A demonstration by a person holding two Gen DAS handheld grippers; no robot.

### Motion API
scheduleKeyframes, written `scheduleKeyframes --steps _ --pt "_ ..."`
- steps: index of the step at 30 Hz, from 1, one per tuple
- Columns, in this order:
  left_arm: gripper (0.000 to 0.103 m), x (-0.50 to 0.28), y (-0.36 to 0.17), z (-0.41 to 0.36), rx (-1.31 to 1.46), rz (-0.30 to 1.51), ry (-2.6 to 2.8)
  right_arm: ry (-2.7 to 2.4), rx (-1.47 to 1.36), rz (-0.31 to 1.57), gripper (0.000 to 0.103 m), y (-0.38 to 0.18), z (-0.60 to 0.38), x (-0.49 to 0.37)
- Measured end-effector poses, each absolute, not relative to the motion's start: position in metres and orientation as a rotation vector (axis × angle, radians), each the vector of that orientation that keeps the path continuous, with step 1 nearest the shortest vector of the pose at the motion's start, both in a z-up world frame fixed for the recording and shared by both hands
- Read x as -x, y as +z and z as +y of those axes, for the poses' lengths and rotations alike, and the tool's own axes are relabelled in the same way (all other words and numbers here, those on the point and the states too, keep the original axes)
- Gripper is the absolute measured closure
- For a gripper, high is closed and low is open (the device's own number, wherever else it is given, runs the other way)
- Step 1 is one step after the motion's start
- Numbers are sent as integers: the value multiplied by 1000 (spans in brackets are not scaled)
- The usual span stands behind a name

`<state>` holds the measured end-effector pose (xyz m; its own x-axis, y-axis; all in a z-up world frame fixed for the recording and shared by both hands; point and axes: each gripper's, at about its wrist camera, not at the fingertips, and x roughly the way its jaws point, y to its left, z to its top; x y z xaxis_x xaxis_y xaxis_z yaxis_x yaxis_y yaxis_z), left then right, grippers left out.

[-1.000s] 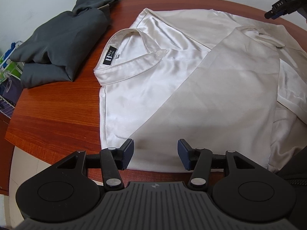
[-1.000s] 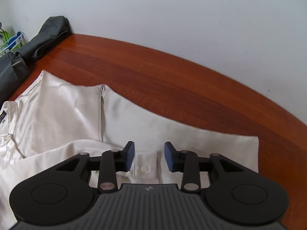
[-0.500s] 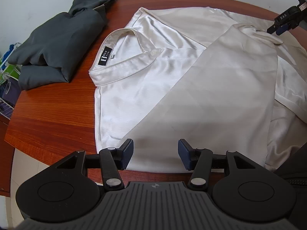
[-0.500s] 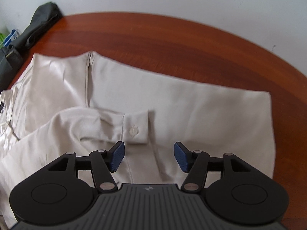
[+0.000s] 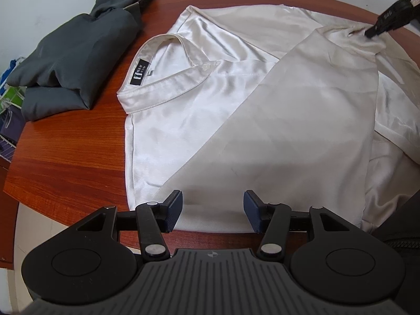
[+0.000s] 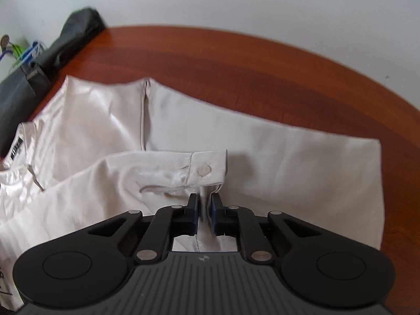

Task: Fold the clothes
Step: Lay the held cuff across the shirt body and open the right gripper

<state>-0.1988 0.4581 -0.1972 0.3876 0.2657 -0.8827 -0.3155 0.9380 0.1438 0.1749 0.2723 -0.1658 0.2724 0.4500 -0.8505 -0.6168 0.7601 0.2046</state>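
A cream satin shirt (image 5: 210, 110) lies spread on the round wooden table (image 5: 65, 157), collar to the left, with one sleeve (image 5: 302, 118) folded across its body. My left gripper (image 5: 212, 210) hovers open over the shirt's near hem, and its pads touch no cloth. In the right wrist view my right gripper (image 6: 204, 210) is closing, with a ridge of sleeve fabric pinched between its pads just below the buttoned cuff (image 6: 207, 168). The left wrist view shows the right gripper (image 5: 372, 32) tip at the far right, pressed into that bunched sleeve end.
A folded dark grey garment (image 5: 73, 60) lies at the table's far left, also visible as the dark garment (image 6: 26, 86) in the right wrist view. A wire basket (image 5: 8, 110) with coloured items stands off the left edge. A white wall runs behind the table.
My right gripper opened wide, dropped onto the sleeve near the cuff and closed on a fold of it. The left gripper kept its place and width.
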Motion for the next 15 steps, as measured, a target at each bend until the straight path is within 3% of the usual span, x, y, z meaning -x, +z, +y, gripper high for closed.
scheduleKeyframes --steps 15 --pt "48 203 -209 467 42 1125 355 699 183 983 92 -86 236 -151"
